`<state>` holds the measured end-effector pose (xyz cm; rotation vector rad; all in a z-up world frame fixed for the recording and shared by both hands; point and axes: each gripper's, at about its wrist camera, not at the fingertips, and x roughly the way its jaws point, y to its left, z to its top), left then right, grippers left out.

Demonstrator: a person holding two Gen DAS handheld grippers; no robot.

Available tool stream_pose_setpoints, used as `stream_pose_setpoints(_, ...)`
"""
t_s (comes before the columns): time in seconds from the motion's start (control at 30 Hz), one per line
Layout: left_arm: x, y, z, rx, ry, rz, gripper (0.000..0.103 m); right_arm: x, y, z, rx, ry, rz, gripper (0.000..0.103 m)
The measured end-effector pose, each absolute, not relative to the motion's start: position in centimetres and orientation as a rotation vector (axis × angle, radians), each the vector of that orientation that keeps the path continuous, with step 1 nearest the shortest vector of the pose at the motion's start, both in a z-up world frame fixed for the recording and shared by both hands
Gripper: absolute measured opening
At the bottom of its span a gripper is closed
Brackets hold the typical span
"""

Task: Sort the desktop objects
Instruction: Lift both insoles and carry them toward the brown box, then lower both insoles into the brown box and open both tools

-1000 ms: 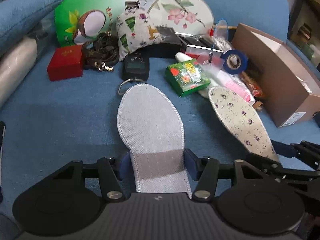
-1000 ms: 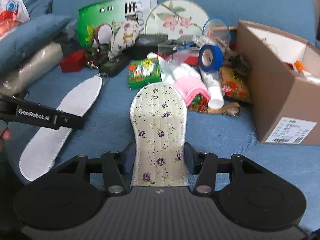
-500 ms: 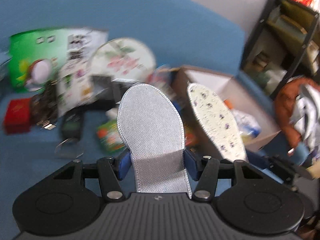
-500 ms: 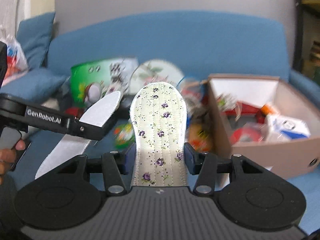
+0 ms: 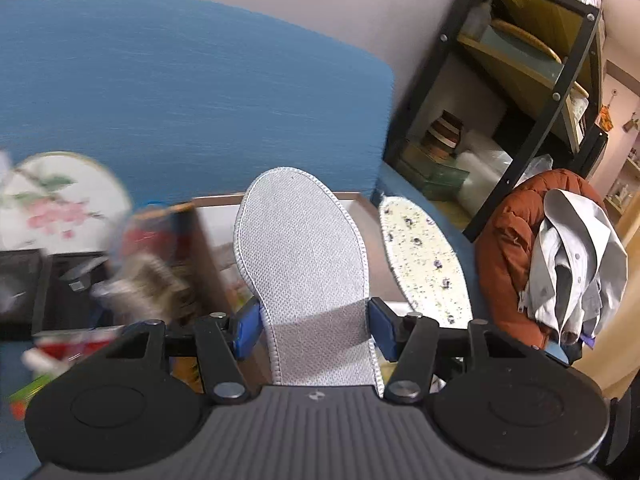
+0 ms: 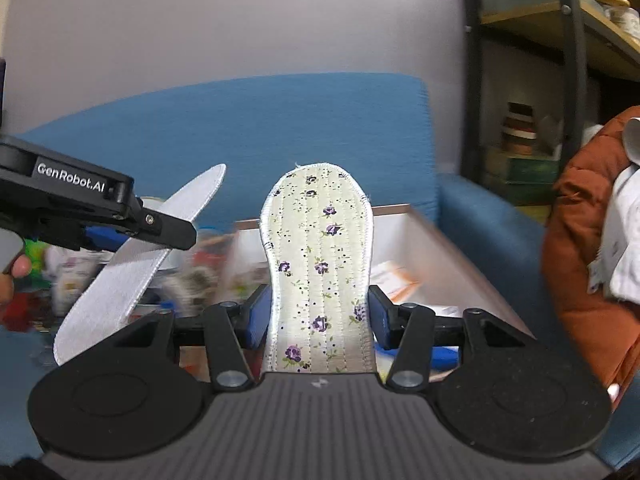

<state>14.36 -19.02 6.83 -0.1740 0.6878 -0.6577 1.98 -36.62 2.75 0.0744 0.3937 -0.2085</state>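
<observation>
My left gripper (image 5: 314, 330) is shut on a grey mesh insole (image 5: 300, 248), held up in the air over the open cardboard box (image 5: 216, 208). My right gripper (image 6: 316, 316) is shut on a floral insole (image 6: 318, 252), also lifted, in front of the same box (image 6: 404, 220). The floral insole shows to the right in the left wrist view (image 5: 424, 260). The grey insole (image 6: 136, 264) and the left gripper's body (image 6: 80, 208) show at the left in the right wrist view.
A blurred pile of objects lies left of the box, with a round flowered fan (image 5: 52, 200) and a black case (image 5: 48, 288). The blue sofa back (image 5: 180, 100) is behind. A black metal shelf (image 5: 540, 80) and a heap of orange and grey clothes (image 5: 552, 252) stand at the right.
Both grippers have lifted their insoles off the sofa seat and swung right and up towards the cardboard box. The grips have not changed.
</observation>
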Motion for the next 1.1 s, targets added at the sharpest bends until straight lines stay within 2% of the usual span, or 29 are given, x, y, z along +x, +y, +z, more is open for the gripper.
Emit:
stream_pose_setpoints(0.2,18.1,-23.7,4.2,-0.146,0.729,-0.656,0.059,5.9,-41.8,0.4,0.123,0.460,-0.240,0.050)
stream_pose_setpoints(0.53,21.2,-26.9,1.3,-0.114,0.757,-0.623,0.061,11.2,-44.2,-1.7,0.115,0.539,-0.247,0.050)
stream_pose_setpoints(0.6,21.3,-26.6,1.2,-0.126,0.750,-0.606,0.067,12.0,-44.2,-1.8,0.102,0.535,-0.238,0.051)
stream_pose_setpoints(0.63,21.5,-26.4,1.3,-0.136,0.752,-0.611,0.082,12.1,-43.9,-1.7,0.096,0.536,-0.233,0.052)
stream_pose_setpoints(0.67,21.5,-26.1,1.3,-0.153,0.757,-0.624,0.094,12.3,-43.9,-1.7,0.095,0.541,-0.227,0.058)
stream_pose_setpoints(0.7,21.4,-25.6,1.4,-0.170,0.758,-0.638,0.098,12.5,-44.0,-1.7,0.098,0.548,-0.219,0.063)
stream_pose_setpoints(0.87,20.7,-24.3,2.0,-0.178,0.766,-0.649,0.102,10.7,-44.0,-1.2,0.144,0.511,-0.233,0.097)
stream_pose_setpoints(1.1,18.9,-23.0,2.5,-0.176,0.787,-0.644,0.101,8.4,-42.3,-0.4,0.139,0.534,-0.231,0.098)
